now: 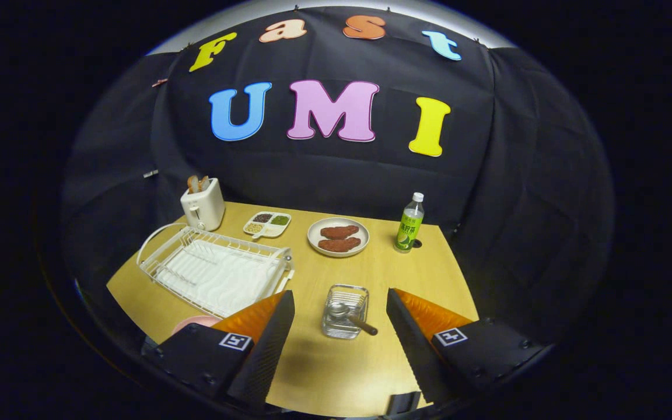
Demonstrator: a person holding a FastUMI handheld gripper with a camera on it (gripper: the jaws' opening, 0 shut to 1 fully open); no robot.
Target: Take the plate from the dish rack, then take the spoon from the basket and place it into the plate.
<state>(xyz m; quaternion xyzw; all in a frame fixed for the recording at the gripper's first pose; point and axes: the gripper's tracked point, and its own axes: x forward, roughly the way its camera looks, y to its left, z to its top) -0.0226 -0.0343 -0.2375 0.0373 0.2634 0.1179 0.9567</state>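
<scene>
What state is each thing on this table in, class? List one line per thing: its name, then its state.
gripper: open, holding nothing.
spoon: lying in the basket, between the fingers.
basket: upright on the table.
dish rack: no dishes in it.
pink plate: on the table, partly hidden by a finger.
bottle: upright, capped.
toaster: bread in its slots.
round plate: holds two brown pieces.
</scene>
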